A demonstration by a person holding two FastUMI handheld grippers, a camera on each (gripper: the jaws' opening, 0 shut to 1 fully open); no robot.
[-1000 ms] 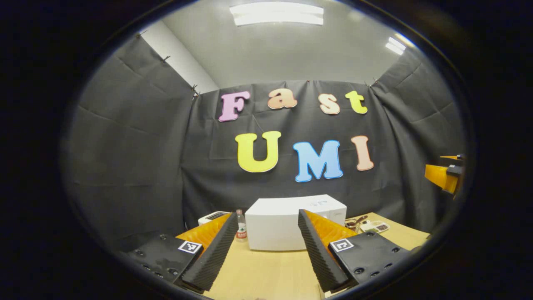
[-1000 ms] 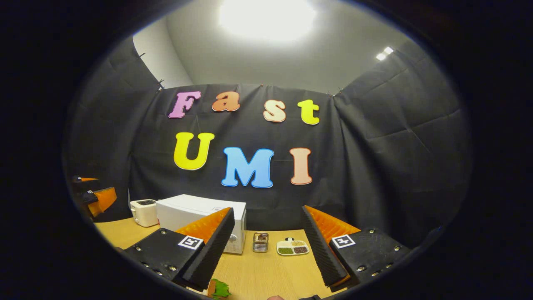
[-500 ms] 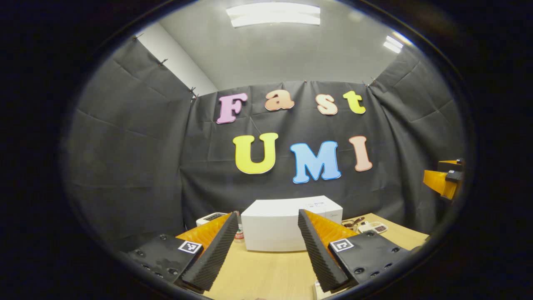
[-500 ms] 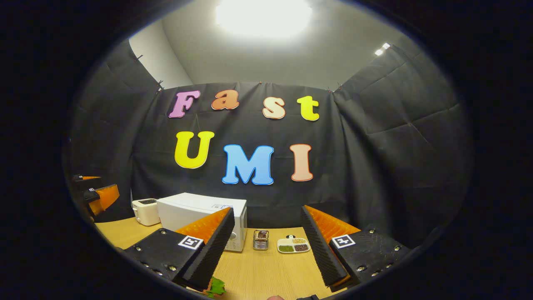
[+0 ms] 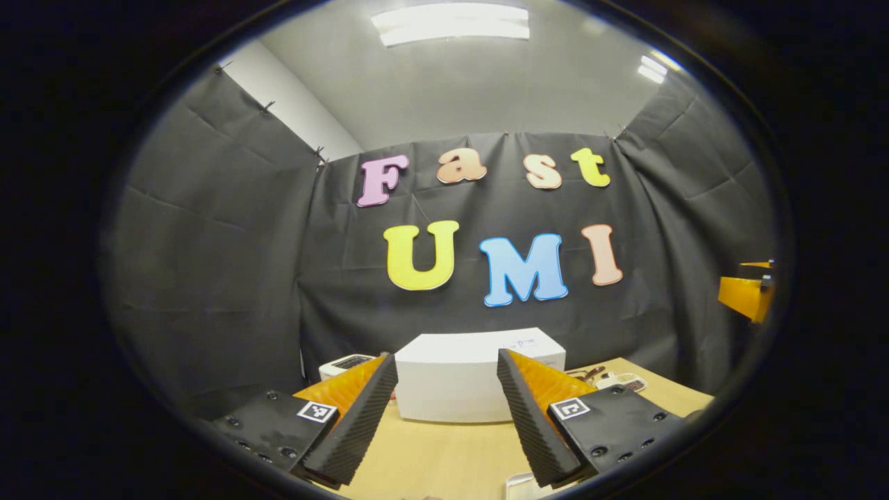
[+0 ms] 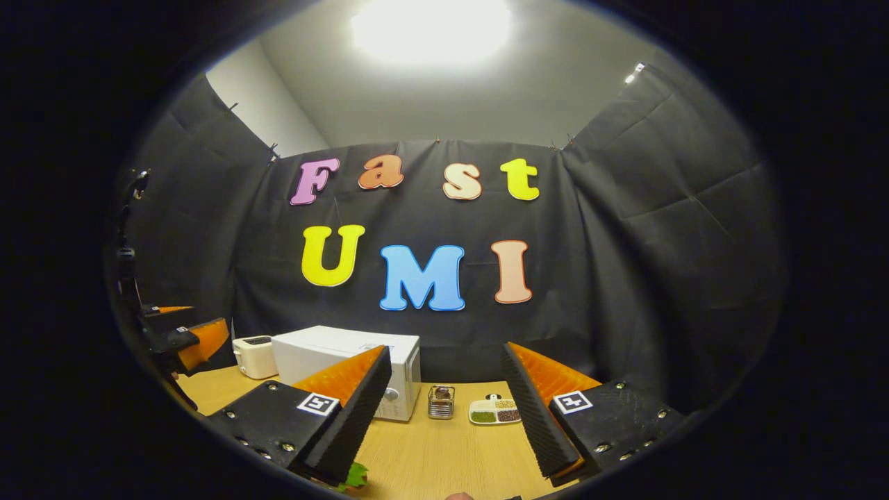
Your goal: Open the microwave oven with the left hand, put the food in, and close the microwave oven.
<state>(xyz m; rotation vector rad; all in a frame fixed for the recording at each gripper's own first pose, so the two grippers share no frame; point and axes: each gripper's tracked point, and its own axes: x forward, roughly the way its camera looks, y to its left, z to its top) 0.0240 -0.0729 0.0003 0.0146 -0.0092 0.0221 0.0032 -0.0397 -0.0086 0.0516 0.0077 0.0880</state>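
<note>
Advance the left gripper (image 5: 444,410), fingers spread and empty, squarely to the closed microwave (image 5: 479,375) door edge.

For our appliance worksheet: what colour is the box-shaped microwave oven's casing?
White; the box-shaped microwave oven shows best in the right gripper view.

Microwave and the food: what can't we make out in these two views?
- Microwave, left gripper view: its sides are behind the left tool's fingers; the door cannot be made out.
- Microwave, right gripper view: front mostly behind the right tool's near finger; open or closed is unclear.
- Green item, right gripper view: cut off by the bottom edge and the finger.
- Divided dish: contents too small to identify.
</note>
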